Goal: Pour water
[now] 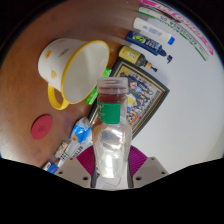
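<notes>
Now claw (112, 168) (fingertips hidden) gripping bottle (112, 135)

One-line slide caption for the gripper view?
Fingers shut on clear bottle, tilted toward a white-and-yellow cup on the wooden table.

Yellow-white cup (72, 62), green-banded bottle (112, 128)

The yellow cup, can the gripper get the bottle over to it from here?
Probably yes. The gripper has its fingers shut on the bottle, and the yellow cup lies just beyond it with its mouth open toward the bottle and nothing between them.
</notes>
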The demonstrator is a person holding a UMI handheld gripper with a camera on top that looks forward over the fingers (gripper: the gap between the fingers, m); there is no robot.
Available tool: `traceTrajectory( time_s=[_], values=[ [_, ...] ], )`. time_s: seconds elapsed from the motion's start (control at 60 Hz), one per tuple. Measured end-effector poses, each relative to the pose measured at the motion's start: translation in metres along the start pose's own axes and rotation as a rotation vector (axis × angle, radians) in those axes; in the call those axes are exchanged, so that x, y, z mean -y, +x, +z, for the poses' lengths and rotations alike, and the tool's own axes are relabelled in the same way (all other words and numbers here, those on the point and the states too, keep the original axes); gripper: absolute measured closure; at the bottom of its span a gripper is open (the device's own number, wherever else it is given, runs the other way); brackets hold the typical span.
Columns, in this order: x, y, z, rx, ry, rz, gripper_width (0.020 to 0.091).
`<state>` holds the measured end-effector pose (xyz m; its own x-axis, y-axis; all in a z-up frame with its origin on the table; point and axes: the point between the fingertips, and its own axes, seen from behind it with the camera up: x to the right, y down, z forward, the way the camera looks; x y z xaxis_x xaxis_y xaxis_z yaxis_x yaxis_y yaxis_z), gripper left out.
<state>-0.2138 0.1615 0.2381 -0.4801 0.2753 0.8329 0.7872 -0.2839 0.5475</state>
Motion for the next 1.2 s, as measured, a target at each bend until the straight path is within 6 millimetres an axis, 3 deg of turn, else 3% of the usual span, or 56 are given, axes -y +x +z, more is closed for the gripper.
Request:
traceTrajectory(
  time_s=[0.133,0.317,0.417,0.5,0.567,0.717,0.95,1.083,1.2],
  values=[
    [-0.007,0.011,-0.004,0.047,0.05,0.29,0.0688],
    [-0.032,0.004,-0.017,0.257,0.058,1.0,0.0686],
    [-0.033,-0.009,-0.018,0.376,0.13,1.337,0.0686],
    [-0.024,-0.032,-0.02,0.487,0.155,1.563,0.0683],
    [-0.015,-0.052,-0.011,0.544,0.196,1.702,0.0683],
    [-0.005,-0.105,0.002,0.635,0.216,1.86,0.0684],
    [0.023,-0.156,0.005,0.708,0.237,1.956,0.068],
    [0.023,-0.155,0.004,0.612,0.284,1.933,0.0652],
    [0.021,-0.158,0.006,0.613,0.252,1.95,0.0575]
  ],
)
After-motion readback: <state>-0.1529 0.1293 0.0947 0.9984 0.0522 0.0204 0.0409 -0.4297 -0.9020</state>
